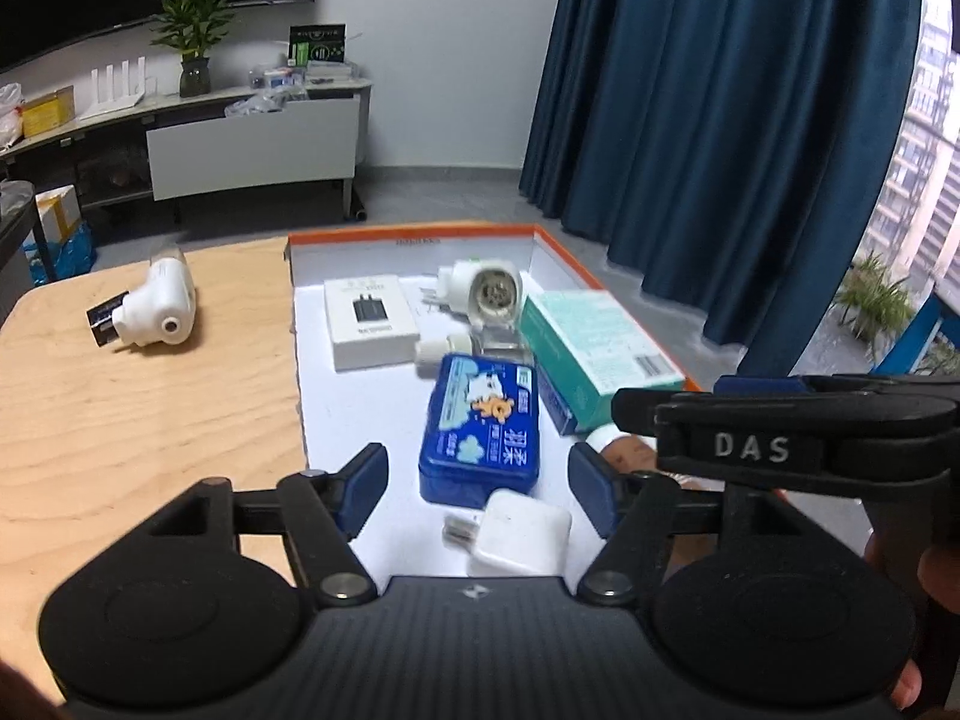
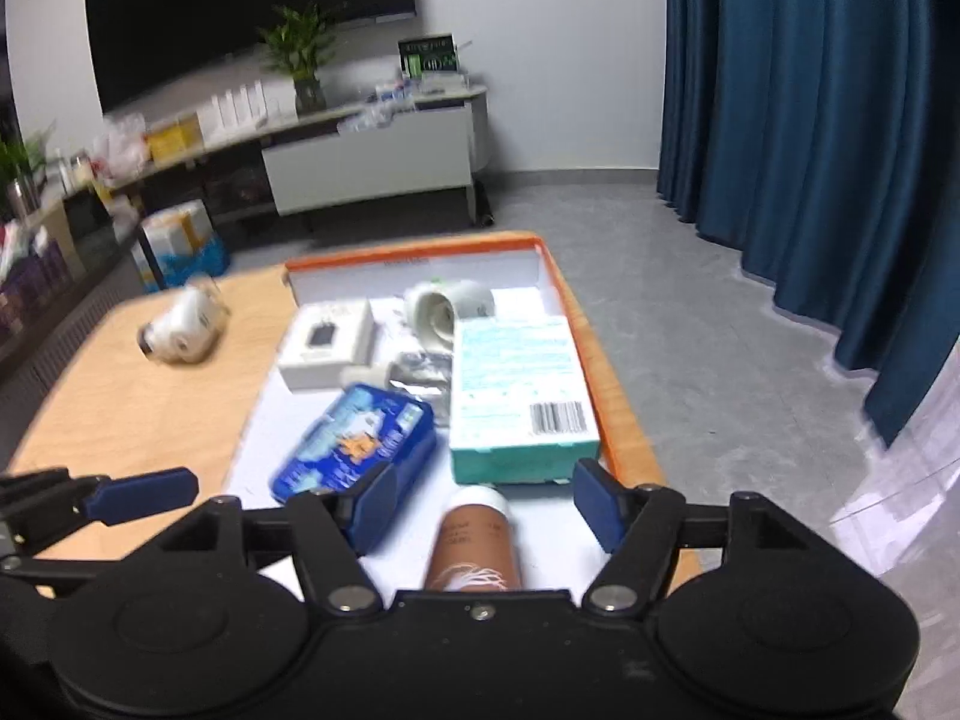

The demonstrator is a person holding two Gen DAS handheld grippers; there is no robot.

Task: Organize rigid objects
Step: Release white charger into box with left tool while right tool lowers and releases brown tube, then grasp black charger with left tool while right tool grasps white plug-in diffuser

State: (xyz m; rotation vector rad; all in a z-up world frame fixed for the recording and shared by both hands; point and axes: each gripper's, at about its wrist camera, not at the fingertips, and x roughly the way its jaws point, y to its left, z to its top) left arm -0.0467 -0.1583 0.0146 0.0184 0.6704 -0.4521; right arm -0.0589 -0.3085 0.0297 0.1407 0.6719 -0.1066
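An orange-rimmed box lid (image 1: 420, 235) (image 2: 414, 247) lies on the wooden table (image 1: 150, 408). In it are a blue tin (image 1: 480, 432) (image 2: 360, 441), a teal carton (image 1: 594, 348) (image 2: 516, 384), a white charger box (image 1: 369, 321) (image 2: 327, 345), a white socket adapter (image 1: 486, 291) (image 2: 447, 309), a white plug cube (image 1: 519, 534) and a brown bottle (image 2: 477, 546). My left gripper (image 1: 480, 495) is open above the plug cube and tin. My right gripper (image 2: 486, 510) is open, with the bottle lying between its fingers. A white device (image 1: 159, 306) (image 2: 180, 330) lies on the table left of the lid.
A long sideboard (image 1: 180, 114) with a plant (image 1: 195, 30) and clutter stands by the far wall. Blue curtains (image 1: 720, 120) hang at the right. The right gripper's body (image 1: 780, 432) sits at the lid's right edge in the left wrist view.
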